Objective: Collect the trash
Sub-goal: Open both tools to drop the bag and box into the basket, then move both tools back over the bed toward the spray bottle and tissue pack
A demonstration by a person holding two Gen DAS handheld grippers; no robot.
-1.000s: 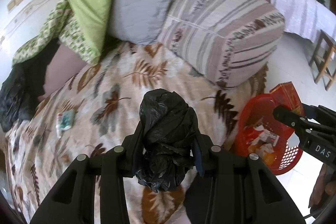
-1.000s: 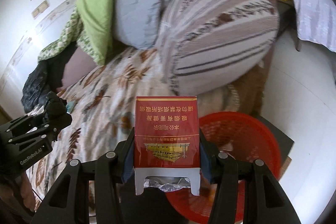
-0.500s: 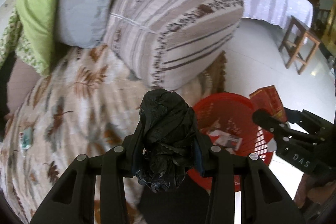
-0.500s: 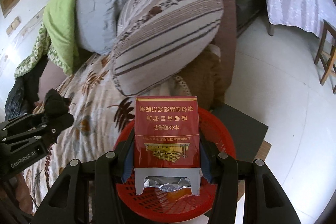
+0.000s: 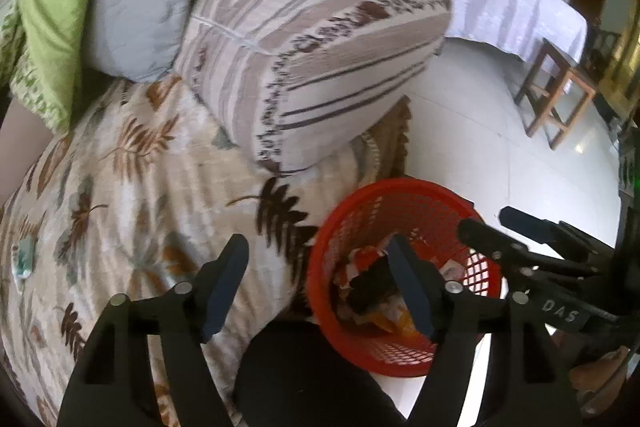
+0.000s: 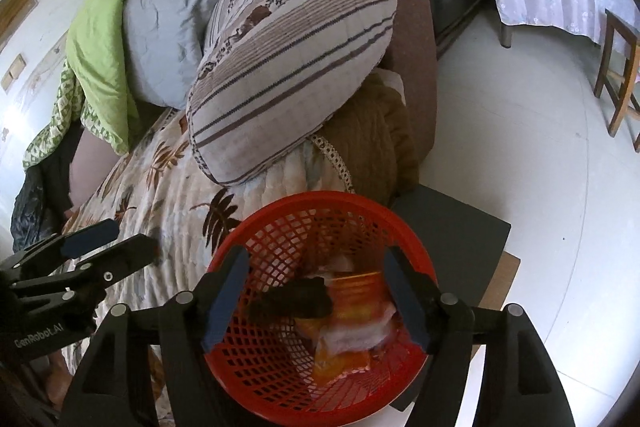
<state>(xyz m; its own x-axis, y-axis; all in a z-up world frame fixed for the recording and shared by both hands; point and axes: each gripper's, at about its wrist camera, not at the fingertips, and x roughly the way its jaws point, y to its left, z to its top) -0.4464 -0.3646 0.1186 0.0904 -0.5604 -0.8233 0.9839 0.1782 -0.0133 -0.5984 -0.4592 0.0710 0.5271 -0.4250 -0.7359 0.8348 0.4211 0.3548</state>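
Both hand-held grippers hang over the red mesh basket [image 6: 320, 307], which stands on the floor against the foot of the bed [image 5: 132, 195]. The left hand-held gripper [image 5: 316, 291] has its jaws opening with nothing between them; its right finger sits over the basket's mouth while its left finger is over the leaf-print bedspread. The right hand-held gripper [image 6: 316, 297] is likewise opening and empty, squarely above the basket. In the basket lie a dark crumpled bag [image 6: 292, 301] and a blurred red-and-orange packet [image 6: 356, 291] among other wrappers — collected trash, by the look of it.

What the next move turns on seems to be a small pale-green wrapper [image 5: 22, 259] at the far left edge of the left wrist view, lying flat on the bedspread, well apart from the basket. It lies to the left of the left gripper, across the bed — the left hand is plainly the nearer, with the right beyond it on the basket side. Its long axis appears to run roughly up the picture, though it is too small and blurred to be sure.
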